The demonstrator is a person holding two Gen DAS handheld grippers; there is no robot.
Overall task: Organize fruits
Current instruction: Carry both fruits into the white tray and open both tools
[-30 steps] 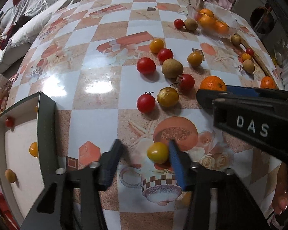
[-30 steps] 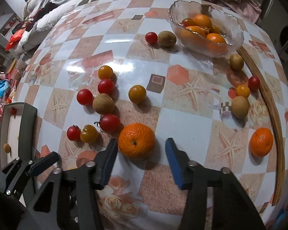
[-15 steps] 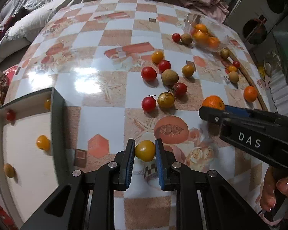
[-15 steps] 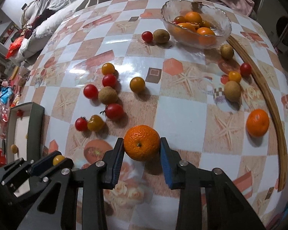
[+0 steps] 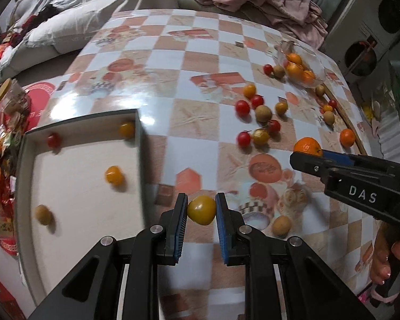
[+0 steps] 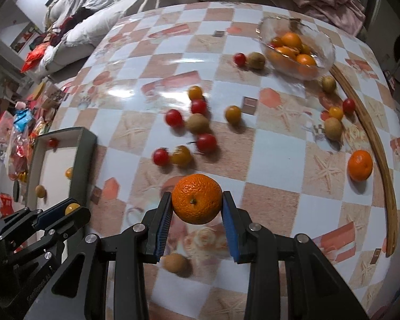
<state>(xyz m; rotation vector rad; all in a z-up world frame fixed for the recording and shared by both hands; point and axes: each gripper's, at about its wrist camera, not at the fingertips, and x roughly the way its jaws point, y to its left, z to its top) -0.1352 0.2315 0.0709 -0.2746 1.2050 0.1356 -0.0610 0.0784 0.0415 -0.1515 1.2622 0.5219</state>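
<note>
My left gripper (image 5: pixel 201 210) is shut on a yellow cherry tomato (image 5: pixel 202 210), lifted off the checked tablecloth just right of the dark-rimmed tray (image 5: pixel 142 160). The tray holds a red tomato (image 5: pixel 53 140), two yellow tomatoes (image 5: pixel 114 175) and a brown fruit (image 5: pixel 43 214). My right gripper (image 6: pixel 197 205) is shut on an orange mandarin (image 6: pixel 197 198), held above the table. In the right wrist view the left gripper (image 6: pixel 64 213) shows at lower left with the yellow tomato (image 6: pixel 72 208). A glass bowl (image 6: pixel 325 53) at the back right holds several mandarins.
Loose red and yellow tomatoes (image 6: pixel 206 142) and brown fruits (image 6: pixel 197 123) lie mid-table. Another mandarin (image 6: pixel 360 165) rests near a curved wooden strip (image 6: pixel 373 138) at the right edge. A brown fruit (image 6: pixel 174 264) lies under my right gripper. Clutter and bedding surround the table.
Both grippers closed on their fruit, the left on the yellow tomato, the right on the mandarin, and lifted them. The left moved toward the tray.
</note>
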